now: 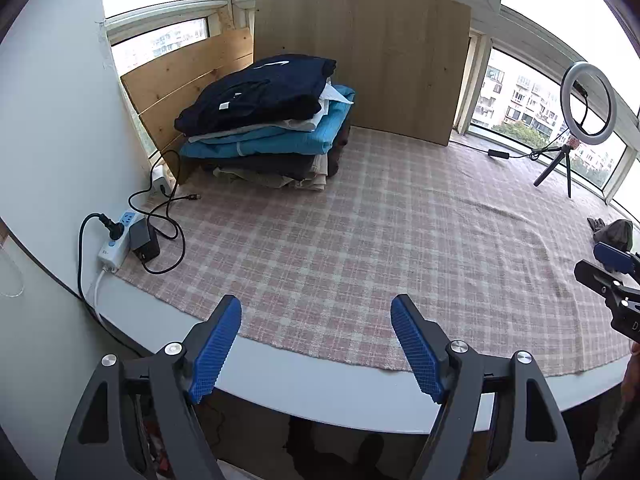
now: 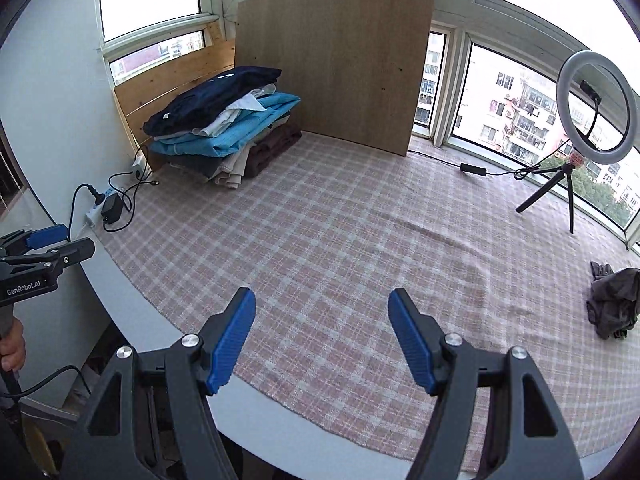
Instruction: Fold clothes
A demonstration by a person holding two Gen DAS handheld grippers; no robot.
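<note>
Windows wrap a bright corner room where a pink plaid cloth (image 2: 340, 240) covers the white table (image 1: 320, 400) I am working over. At its far left, against a leaning wooden board (image 2: 336, 68), sits a stack of folded clothes (image 1: 264, 120), a navy garment on top and blue ones beneath. Well apart, near the right edge, a crumpled grey garment (image 2: 614, 304) lies unfolded. A ring light (image 2: 596, 104) on a tripod stands by the glass. My left gripper (image 1: 316, 344) and right gripper (image 2: 322, 336) hover above the near edge, both spread wide and holding nothing. A power strip (image 1: 116, 244) lies at left.
</note>
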